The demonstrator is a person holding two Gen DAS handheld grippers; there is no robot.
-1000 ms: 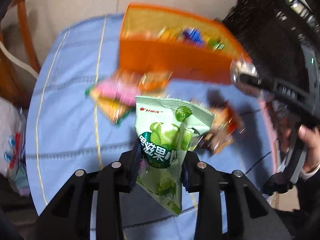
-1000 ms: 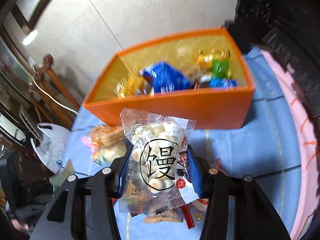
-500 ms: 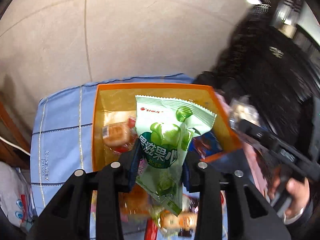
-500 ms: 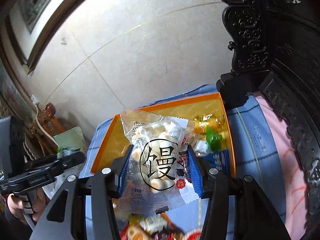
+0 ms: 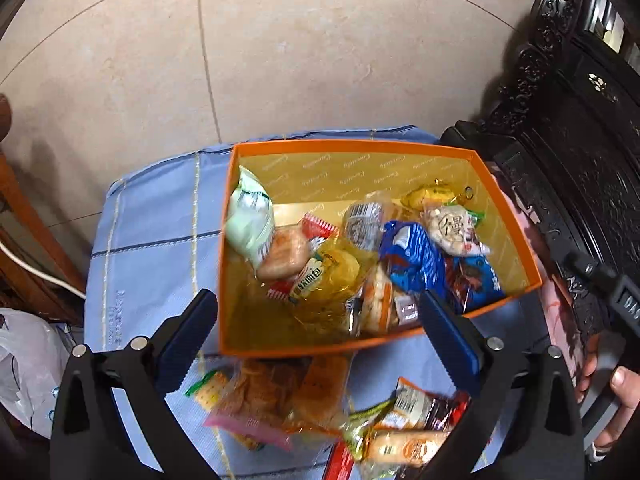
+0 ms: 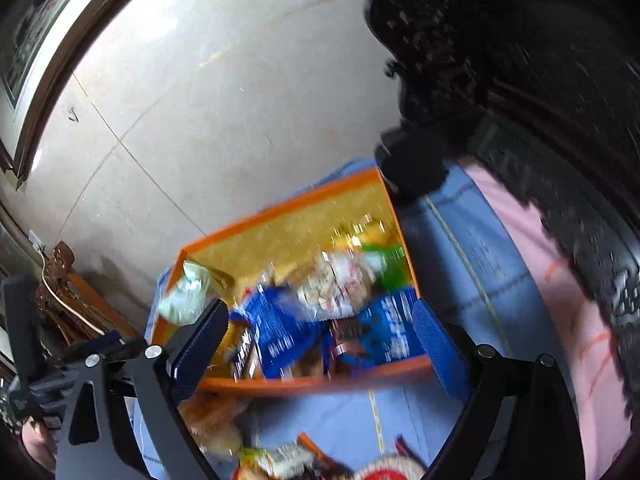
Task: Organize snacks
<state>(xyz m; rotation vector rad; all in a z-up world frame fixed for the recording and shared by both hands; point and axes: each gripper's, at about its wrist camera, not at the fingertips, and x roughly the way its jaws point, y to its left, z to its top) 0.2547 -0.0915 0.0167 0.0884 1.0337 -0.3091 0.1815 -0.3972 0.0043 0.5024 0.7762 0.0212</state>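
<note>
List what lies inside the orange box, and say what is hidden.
Inside the orange box: a pale green packet against the left wall, a clear bun-ball bag, a blue packet and yellow wrappers. Whatever lies beneath them is covered.

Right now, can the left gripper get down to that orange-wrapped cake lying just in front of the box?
Probably yes. The left gripper is open and empty, and the orange-wrapped cake lies on the cloth below it, outside the orange box, with nothing on top; neighbouring packets crowd its sides.

Reads "馒" in a black ring on the clear snack bag [image 5: 454,230]; other printing too small or blurred.
</note>
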